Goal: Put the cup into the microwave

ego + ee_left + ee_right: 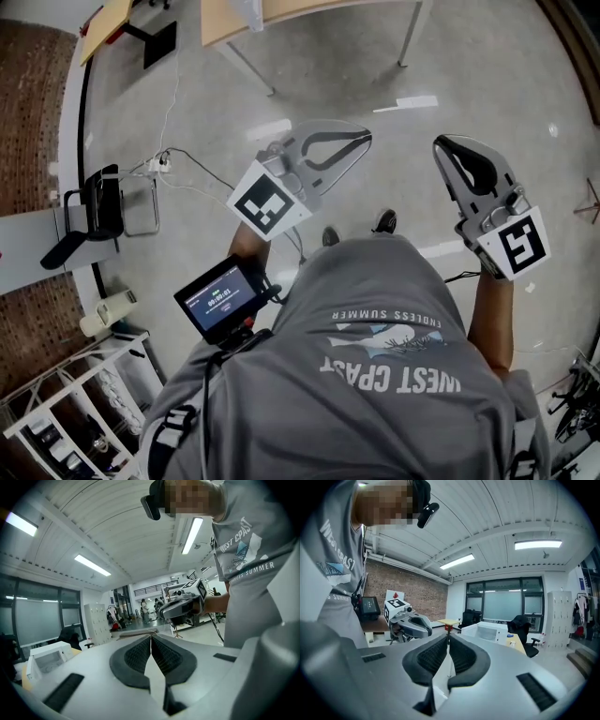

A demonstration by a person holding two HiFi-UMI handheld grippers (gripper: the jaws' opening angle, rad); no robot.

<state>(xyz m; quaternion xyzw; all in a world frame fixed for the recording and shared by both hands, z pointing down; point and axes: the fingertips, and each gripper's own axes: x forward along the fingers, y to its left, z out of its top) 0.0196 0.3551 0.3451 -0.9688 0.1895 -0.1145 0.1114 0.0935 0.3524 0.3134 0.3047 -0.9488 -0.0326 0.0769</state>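
Observation:
Both grippers are held out level in front of the person, over the floor. My left gripper (pixel 364 139) (pixel 151 636) is shut with nothing between its pads. My right gripper (pixel 442 143) (pixel 448 637) is also shut and empty. Each shows in the other's view: the right gripper (pixel 180 607) and the left gripper (pixel 412 623). A white microwave (pixel 485 632) (pixel 49 658) stands on a desk far across the room. A small pale thing (pixel 513 643) beside it is too small to tell. No cup is clearly visible.
The head view shows grey floor with table legs (pixel 411 33) ahead, a black chair (pixel 94 202) and a power strip with cables (pixel 159 164) at left, and a white rack (pixel 66 403) at lower left. Office chairs (pixel 520 625) stand near the microwave desk.

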